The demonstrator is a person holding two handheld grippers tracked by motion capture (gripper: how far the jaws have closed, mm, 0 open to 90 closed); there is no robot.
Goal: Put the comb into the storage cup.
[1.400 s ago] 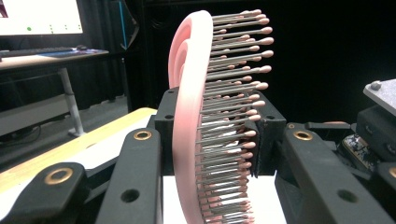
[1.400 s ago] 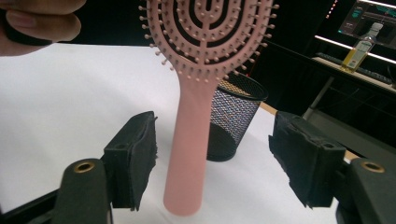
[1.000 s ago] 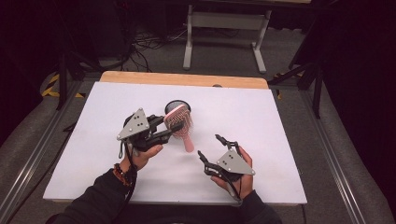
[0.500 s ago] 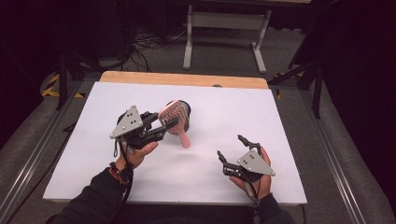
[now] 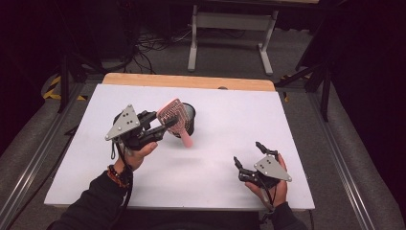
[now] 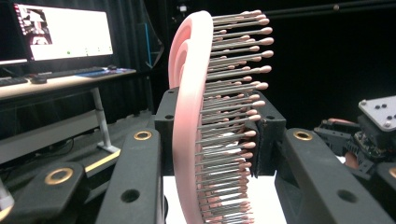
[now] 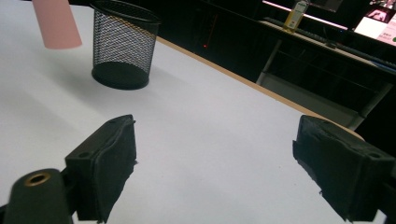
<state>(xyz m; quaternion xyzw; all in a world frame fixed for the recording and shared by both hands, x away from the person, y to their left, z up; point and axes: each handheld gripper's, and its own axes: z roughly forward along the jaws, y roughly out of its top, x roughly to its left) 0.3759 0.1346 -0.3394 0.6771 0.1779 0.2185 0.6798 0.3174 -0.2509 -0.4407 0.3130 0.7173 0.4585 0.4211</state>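
The left gripper [image 5: 160, 128] grips the pink brush [image 5: 173, 116] by its head and has raised it off the table [image 5: 306, 120], tilting it so the handle points down beside the black mesh cup [image 7: 122, 44]. The right gripper [image 5: 248, 163] has withdrawn to the near right, jaws spread and empty. Likely next step: lower the brush into the cup.

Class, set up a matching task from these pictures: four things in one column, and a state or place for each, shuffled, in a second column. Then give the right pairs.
Things:
1. hairbrush
2. mesh cup
3. left tool
4. right tool

States:
A. open, holding nothing
B. standing upright on the table
C. held in the air, handle down
D. shut on the brush

Pairs: 1-C, 2-B, 3-D, 4-A
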